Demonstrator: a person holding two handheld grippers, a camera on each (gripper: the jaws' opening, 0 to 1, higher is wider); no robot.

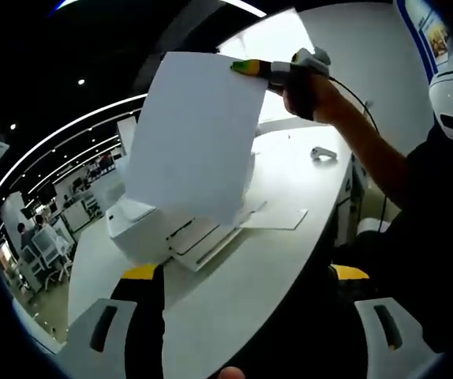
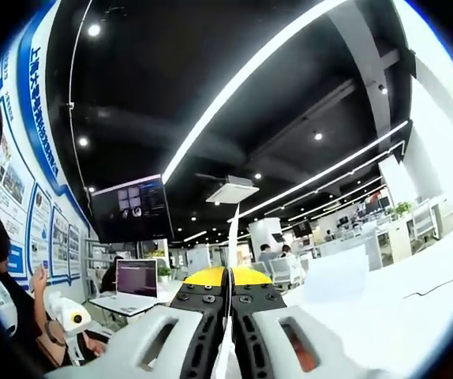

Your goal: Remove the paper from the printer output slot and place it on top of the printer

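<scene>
Up in the middle of the left gripper view, a white sheet of paper [image 1: 195, 134] hanging in the air above the white printer [image 1: 171, 225] on the white table [image 1: 274, 268], pinched at its top corner by the right gripper [image 1: 252, 69] in a person's hand [image 1: 309, 93]. In the right gripper view, jaws clenched tight on the thin paper [image 2: 230, 237], seen edge-on low in the middle. At the bottom of the left gripper view, left gripper [image 1: 246, 272] spread wide apart, grasping nothing.
</scene>
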